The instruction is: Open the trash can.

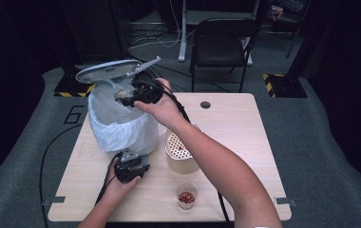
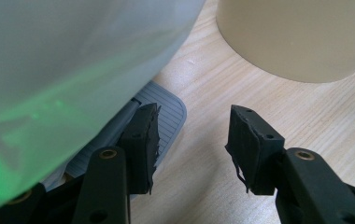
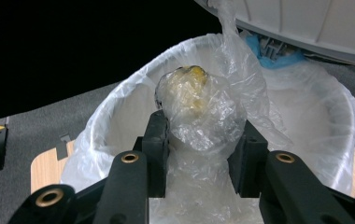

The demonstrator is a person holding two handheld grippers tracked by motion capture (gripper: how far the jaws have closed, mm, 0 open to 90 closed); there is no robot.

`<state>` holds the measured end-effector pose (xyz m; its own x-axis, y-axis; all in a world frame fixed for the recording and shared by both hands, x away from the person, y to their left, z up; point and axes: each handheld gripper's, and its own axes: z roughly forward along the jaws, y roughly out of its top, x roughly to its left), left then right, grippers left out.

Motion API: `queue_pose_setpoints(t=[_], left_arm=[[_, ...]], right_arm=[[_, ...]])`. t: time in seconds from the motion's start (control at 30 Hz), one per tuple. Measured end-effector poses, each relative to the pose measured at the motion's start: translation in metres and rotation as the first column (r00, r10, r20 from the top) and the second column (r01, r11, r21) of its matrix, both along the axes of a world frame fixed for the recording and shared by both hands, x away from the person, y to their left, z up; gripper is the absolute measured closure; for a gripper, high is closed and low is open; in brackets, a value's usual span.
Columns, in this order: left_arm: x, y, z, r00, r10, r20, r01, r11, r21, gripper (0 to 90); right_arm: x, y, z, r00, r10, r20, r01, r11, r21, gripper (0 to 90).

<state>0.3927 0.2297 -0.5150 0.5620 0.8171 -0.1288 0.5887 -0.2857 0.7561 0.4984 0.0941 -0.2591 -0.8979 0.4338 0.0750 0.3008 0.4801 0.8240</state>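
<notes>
one crumpled clear plastic bundle point(image 3: 199, 114), with something yellowish wrapped inside, sits pinched between my right fingers point(image 3: 159, 140). i hold it above the mouth of the white-lined pedal bin point(image 1: 114, 124) on the desk point(image 1: 235, 137), under the raised lid point(image 1: 109, 70). my left gripper point(image 1: 132, 167) rests low at the bin's grey pedal point(image 2: 166, 112), its fingers closed as far as they go, gripping nothing.

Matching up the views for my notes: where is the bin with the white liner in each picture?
High view: bin at the table's left rear, lid up.
Left gripper view: its lined wall fills the upper left, pedal below.
Right gripper view: centre, open mouth behind the clamped plastic wad.
Shared landmark: the white liner.
</notes>
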Motion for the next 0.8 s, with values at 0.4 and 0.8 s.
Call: queue_pose_setpoints(t=[0.4,0.8], left_arm=[[0.0,0.0,0.0,1.0,-0.001,0.001,0.001,1.0,-0.006,53.2],[0.0,0.0,0.0,1.0,0.003,0.002,-0.003,0.9999,0.01,53.2]], right_arm=[[0.004,0.013,-0.008,0.9998,-0.008,0.015,0.008,0.9999,0.013,63.5],[0.006,0.021,-0.016,0.9996,-0.025,0.015,0.025,0.9997,0.002,58.5]])
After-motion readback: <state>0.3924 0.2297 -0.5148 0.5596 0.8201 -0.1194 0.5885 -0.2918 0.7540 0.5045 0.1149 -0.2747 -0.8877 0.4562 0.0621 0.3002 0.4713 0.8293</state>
